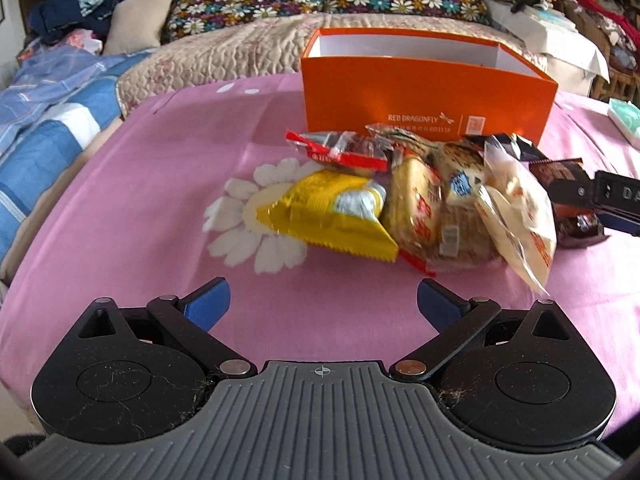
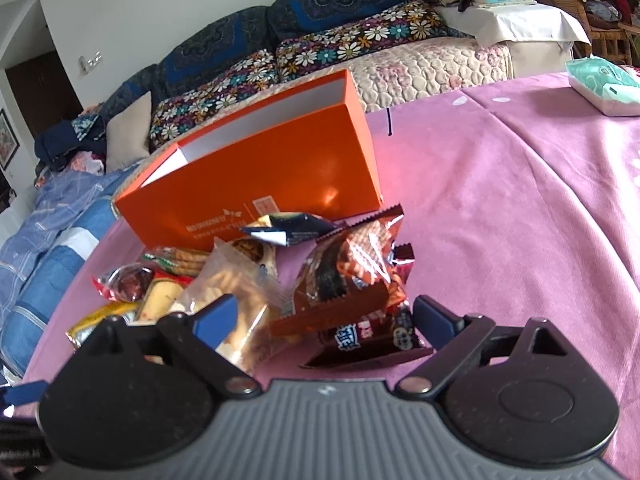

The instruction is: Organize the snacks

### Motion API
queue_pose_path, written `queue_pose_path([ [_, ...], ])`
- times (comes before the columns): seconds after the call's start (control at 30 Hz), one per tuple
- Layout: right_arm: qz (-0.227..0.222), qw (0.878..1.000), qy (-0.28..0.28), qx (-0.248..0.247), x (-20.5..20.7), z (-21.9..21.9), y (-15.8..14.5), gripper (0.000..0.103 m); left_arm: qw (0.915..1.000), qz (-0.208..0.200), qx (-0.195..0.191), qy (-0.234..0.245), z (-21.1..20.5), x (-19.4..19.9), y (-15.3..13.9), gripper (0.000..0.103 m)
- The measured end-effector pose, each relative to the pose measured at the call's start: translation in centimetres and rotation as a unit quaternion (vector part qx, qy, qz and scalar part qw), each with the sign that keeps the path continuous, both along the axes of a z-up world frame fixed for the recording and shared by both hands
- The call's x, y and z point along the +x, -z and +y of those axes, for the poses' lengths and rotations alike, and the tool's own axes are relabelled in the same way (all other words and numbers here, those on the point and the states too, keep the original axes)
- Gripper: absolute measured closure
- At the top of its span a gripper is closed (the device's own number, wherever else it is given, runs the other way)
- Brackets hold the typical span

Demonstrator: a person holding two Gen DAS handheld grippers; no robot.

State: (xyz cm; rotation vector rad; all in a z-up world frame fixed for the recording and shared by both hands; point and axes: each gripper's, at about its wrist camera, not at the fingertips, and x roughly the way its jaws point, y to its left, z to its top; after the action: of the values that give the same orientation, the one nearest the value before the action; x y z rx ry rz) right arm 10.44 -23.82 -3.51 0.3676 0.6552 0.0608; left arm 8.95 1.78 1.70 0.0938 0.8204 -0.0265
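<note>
Snack heap [image 1: 420,208] on the counter [image 1: 140,200]; open box [image 1: 424,92] touching it at 12 o'clock; tissue pack [image 1: 626,120] well apart at 2 o'clock; sofa cushions [image 1: 256,4] behind the box; left tongs [image 1: 324,302] at 6 o'clock

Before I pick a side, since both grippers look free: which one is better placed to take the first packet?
Right, probably: the right gripper stands open around the brown foil packet; the left gripper, open, is short of the yellow packet.

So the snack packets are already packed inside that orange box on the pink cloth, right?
Not quite. The snack packets lie heaped on the pink cloth in front of the orange box, not inside; the left wrist view shows this.
</note>
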Motion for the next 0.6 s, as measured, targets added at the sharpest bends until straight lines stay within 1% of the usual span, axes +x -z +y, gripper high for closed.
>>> queue_pose_path([
  [0.2, -0.002, 0.999, -0.035, -0.028, 2.7, 0.8, -1.8, 0.009, 0.9999, -0.001, 0.012, 0.004, 0.3, 2.5, 0.2, 0.023],
  [0.27, 0.001, 0.998, -0.046, -0.048, 3.6, 1.3, -2.0, 0.009, 0.9999, 0.000, 0.015, 0.002, 0.3, 3.3, 0.4, 0.023],
  [0.33, 0.001, 0.997, -0.051, -0.064, 4.1, 1.7, -1.7, 0.009, 0.9999, 0.003, 0.014, 0.004, 0.3, 4.0, 0.5, 0.023],
  [0.5, 0.008, 0.997, -0.045, -0.068, 4.3, 1.2, -0.5, 0.009, 0.9996, 0.003, 0.025, 0.010, 0.1, 5.5, 0.9, 0.023],
  [0.6, 0.012, 0.997, -0.038, -0.061, 4.5, 0.7, -0.2, 0.009, 0.9998, 0.002, 0.019, 0.006, 0.3, 5.9, 1.0, 0.023],
])
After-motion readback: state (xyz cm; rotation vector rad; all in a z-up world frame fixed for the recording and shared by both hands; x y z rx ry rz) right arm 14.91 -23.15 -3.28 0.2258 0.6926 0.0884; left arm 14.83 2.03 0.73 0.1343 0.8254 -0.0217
